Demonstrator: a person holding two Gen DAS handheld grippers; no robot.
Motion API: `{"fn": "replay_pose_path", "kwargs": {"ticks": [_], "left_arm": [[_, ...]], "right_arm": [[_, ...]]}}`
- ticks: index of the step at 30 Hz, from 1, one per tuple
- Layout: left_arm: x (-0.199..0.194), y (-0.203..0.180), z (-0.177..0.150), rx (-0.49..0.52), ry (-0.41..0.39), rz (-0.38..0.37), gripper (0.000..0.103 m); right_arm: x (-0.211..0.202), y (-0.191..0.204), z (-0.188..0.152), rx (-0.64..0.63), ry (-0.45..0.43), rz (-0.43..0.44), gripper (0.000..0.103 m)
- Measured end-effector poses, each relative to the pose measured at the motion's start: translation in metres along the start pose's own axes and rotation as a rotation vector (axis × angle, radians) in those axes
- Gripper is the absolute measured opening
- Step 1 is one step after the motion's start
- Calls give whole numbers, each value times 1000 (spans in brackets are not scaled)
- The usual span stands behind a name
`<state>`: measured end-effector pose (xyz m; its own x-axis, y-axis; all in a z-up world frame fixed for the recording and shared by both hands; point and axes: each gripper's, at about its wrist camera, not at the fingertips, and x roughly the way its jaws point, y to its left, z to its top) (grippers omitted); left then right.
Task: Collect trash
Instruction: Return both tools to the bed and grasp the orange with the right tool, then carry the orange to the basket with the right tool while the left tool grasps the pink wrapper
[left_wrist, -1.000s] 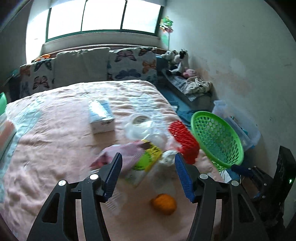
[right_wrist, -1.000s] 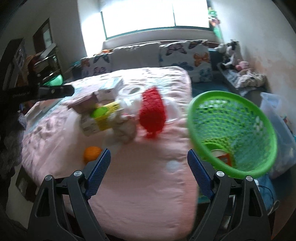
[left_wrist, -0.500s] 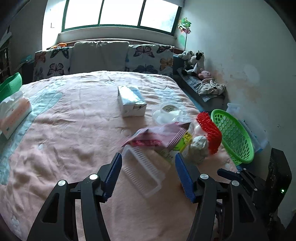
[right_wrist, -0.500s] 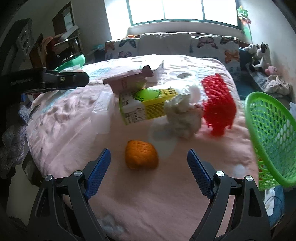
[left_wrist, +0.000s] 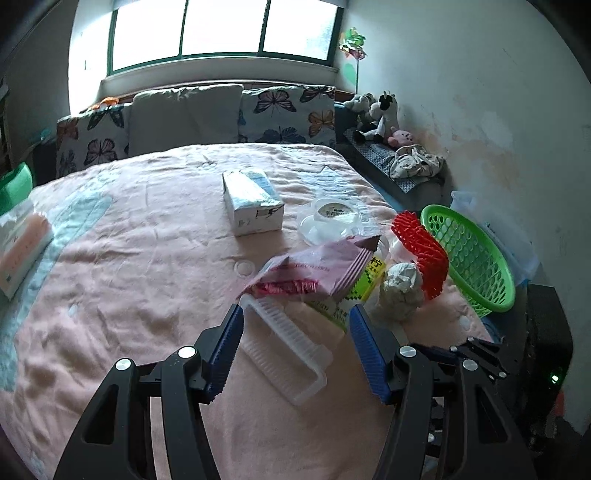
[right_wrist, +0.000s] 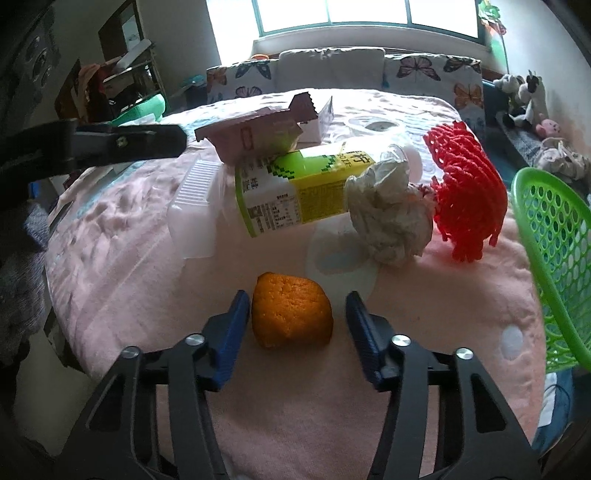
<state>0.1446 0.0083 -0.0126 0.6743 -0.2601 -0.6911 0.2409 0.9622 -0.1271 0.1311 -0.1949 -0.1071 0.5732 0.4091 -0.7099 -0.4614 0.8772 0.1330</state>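
Observation:
Trash lies on a pink bed: an orange lump, a yellow-green carton, crumpled paper, red foam netting, a pink wrapper and a clear plastic tray. A green basket hangs at the bed's right edge. My right gripper is open, its jaws on either side of the orange lump. My left gripper is open over the near end of the clear tray.
A white box and a clear lidded cup lie farther up the bed. A tissue pack is at the left edge. Butterfly pillows line the headboard. Soft toys sit by the right wall.
My right gripper swung left from the basket and came down around the orange lump. My left gripper pulled back and left, now over the clear tray.

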Motion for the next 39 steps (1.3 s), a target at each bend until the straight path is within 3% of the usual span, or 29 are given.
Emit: {"fn": "replay_pose_path", "kwargs": {"ticks": [4,14,22,28,39], "left_arm": [[10,-7,7,56,-3,6,58],[36,-26,22,182,2,20,57],[43,-35,25,236,-7,-9,41],[42,-31,28,231,-12,2,27],[17,-21,49,182,-70,1,22]], "right_arm": [[-4,0,1,7,-9,10,44],[-19,-4,2,25,-34,11,42],[-33,-11,1,50,-63,1,42],[-43,-19,1,78,-80,-5,42],[-63,-38,9,131,-138,-16,41]]}}
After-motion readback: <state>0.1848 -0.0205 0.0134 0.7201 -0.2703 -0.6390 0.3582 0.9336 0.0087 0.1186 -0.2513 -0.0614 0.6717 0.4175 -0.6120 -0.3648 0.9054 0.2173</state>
